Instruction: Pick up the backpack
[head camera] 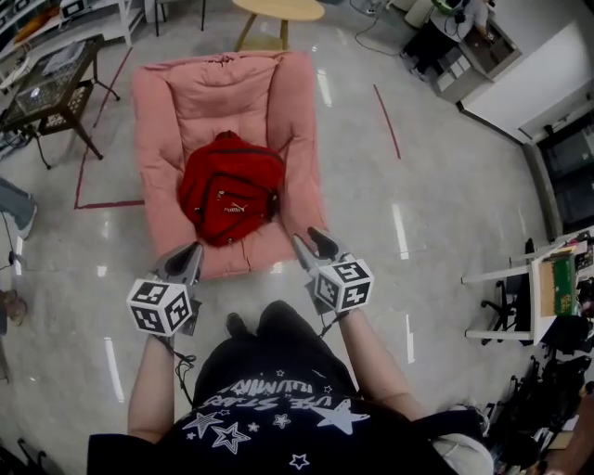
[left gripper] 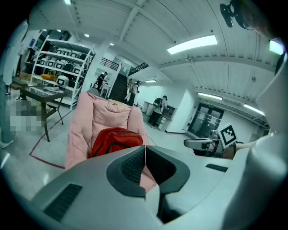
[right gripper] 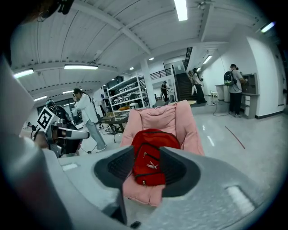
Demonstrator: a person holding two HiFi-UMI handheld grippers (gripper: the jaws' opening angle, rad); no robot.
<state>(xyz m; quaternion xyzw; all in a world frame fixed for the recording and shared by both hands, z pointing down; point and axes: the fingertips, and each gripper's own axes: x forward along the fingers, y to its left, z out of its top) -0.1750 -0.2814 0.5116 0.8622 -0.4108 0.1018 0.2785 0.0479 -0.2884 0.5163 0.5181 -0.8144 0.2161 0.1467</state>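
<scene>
1. The red fabric backpack [head camera: 229,198] lies on the seat of the pink padded lounge chair [head camera: 167,111], centre of scene, front pocket up. It touches neither gripper.
2. Left gripper [head camera: 188,260]: jaws closed together, nothing in them. It sits at the chair's near-left corner, pointing at the backpack.
3. Right gripper [head camera: 314,243]: jaws apart and empty. It sits at the chair's near-right corner. In its own view the backpack shows through the gap but lies well beyond the tips.
4. In the way: the near edge of the seat cushion lies between both grippers and the backpack, and the raised chair sides flank the backpack left and right.
5. Far left: a dark wire-top side table [head camera: 56,79] stands near the chair, not touching it.
6. Far centre: a round light-wood table [head camera: 278,11] stands behind the chair back.
7. Red tape lines [head camera: 386,121] run on the glossy grey floor [head camera: 436,186] either side of the chair.
8. Right: a white desk [head camera: 520,274] with a green box [head camera: 560,285], well apart from the chair.
9. Background: a white shelving rack [left gripper: 58,72] and people standing [left gripper: 158,110] by the far wall.
</scene>
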